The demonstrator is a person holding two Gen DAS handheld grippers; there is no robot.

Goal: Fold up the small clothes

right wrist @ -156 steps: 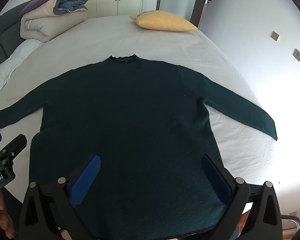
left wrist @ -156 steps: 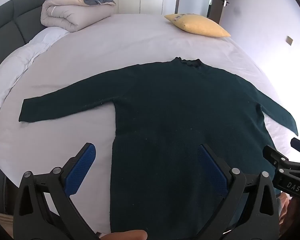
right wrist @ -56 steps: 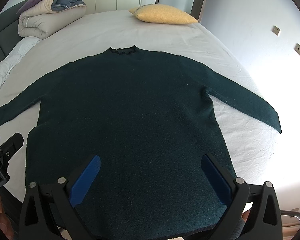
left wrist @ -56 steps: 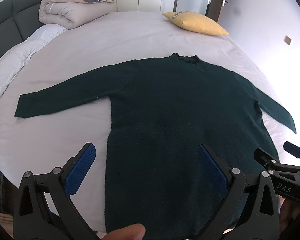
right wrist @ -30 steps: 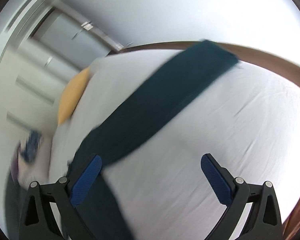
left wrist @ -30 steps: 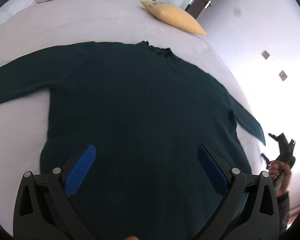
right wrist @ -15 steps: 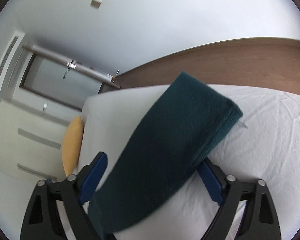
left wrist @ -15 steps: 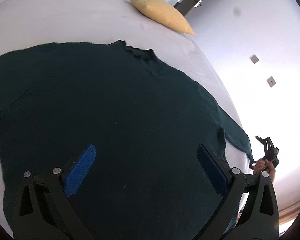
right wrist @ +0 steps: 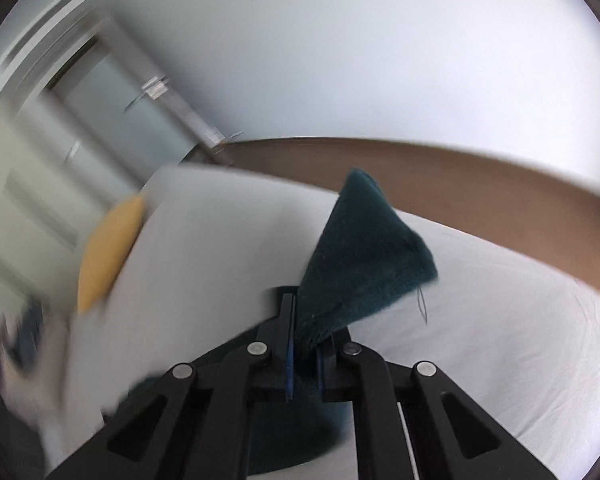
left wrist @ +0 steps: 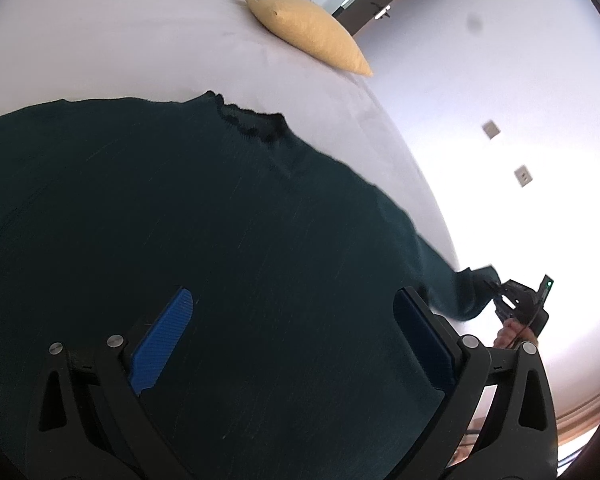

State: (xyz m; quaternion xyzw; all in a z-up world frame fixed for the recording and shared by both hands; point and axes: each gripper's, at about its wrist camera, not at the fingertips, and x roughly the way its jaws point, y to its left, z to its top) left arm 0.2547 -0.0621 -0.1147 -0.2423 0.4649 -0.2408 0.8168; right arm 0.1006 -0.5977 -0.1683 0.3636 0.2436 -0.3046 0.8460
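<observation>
Dark green sweater [left wrist: 204, 240] lies flat on the bed [left wrist: 120, 40], right sleeve cuff [right wrist: 360, 256] lifted. Best to carry the cuff low across the body, keeping the sleeve untwisted. Right gripper [right wrist: 302, 356] jaws closing, pinching the cuff. Left gripper [left wrist: 296, 336] gapes wide above the torso, holding nothing.

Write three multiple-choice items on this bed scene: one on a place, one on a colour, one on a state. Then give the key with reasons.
1. Where does the yellow pillow lie?
A. beyond the sweater's collar, on the bed
B. on the sweater
C. on the floor

2. What colour is the sweater?
A. red
B. dark green
C. white

3. What is between the right tool's jaws?
A. nothing
B. the pillow
C. the sweater's sleeve end

Key: 1 A, the pillow sits past the collar. 2 B, the knit reads dark green in both views. 3 C, the jaws are closing with the cuff pinched between them.
</observation>
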